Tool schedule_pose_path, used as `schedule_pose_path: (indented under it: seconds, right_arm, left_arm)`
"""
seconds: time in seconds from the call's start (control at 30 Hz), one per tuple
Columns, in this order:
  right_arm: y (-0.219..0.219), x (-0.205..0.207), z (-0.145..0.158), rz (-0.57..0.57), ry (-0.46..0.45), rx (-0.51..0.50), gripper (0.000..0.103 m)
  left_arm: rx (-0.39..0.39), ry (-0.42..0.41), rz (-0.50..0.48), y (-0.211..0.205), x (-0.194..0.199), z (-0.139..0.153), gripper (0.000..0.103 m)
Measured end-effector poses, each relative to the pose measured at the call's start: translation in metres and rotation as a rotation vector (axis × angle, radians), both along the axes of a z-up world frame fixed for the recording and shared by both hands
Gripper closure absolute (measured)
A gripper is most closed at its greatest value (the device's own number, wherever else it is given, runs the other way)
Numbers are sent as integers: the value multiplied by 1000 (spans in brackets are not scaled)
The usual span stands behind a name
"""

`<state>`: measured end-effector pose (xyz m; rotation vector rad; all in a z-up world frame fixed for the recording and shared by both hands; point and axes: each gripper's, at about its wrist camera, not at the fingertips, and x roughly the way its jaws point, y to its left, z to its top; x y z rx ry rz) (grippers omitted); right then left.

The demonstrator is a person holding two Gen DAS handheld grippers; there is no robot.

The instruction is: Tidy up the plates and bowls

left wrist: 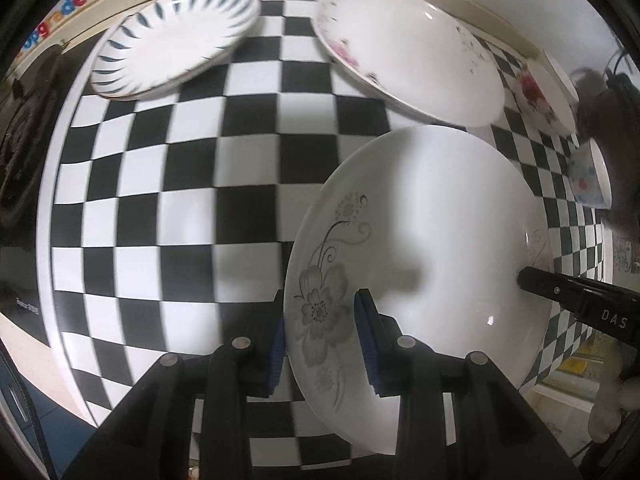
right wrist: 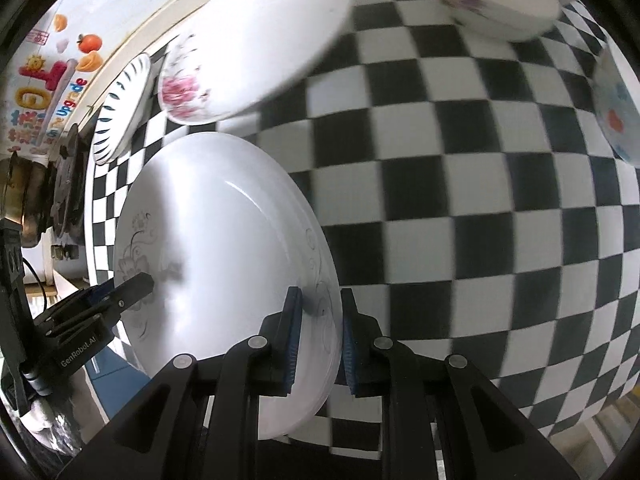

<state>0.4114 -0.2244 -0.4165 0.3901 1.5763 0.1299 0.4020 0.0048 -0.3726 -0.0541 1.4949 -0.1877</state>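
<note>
Black-and-white checkered cloth (left wrist: 192,184) covers the work surface; its squares are smeared by motion blur in both views, worst in the right wrist view.

Left tongs (left wrist: 320,332): closed on the rim of the grey-flower plate (left wrist: 432,240), one blue pad (left wrist: 366,336) on the upper face, the other under the rim and mostly hidden. Right tongs (right wrist: 318,336): closed on the opposite rim of the same plate (right wrist: 216,248). The plate's near edge is cut off behind the black tong bodies in each view. Whether the plate touches the cloth cannot be told.

Beyond the left tongs:
- pink-flower plate (left wrist: 412,56), just past the held plate; the held plate's rim overlaps its near edge in the picture, contact not determinable
- blue-striped plate (left wrist: 176,36), well to the left of it, lying on the cloth
- red-rose bowl (left wrist: 540,92) and blue-patterned bowl (left wrist: 588,176), far right, blurred, partly covered by a dark blurred shape

In the right wrist view the bowls (right wrist: 500,4) (right wrist: 616,108) are cropped by the lens edge
</note>
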Motion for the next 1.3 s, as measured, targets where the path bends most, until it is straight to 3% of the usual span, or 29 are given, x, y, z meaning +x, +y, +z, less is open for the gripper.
schedule_pose_path:
  seconds: [0.4,0.63,1.03,1.2,1.3]
  right_arm:
    - [-36,-6,-20,15,7,1,85]
    - [-43,-10,-25,28,6,22,85]
    - [-58,-6,-29,19,44,87,85]
    - [-79,6,0,-17,7,96,83]
    - [-88,21,20,-46,-27,128,67]
  left_arm:
    - [63,10,5,-25,-5,-12,73]
    - [113,-4,16,-67,-6,-14,73]
    - [128,15,80,-70,-6,-11,72]
    - [93,-86,199,-48,-5,36,72]
    - [41,-140,237,-41,9,64,72]
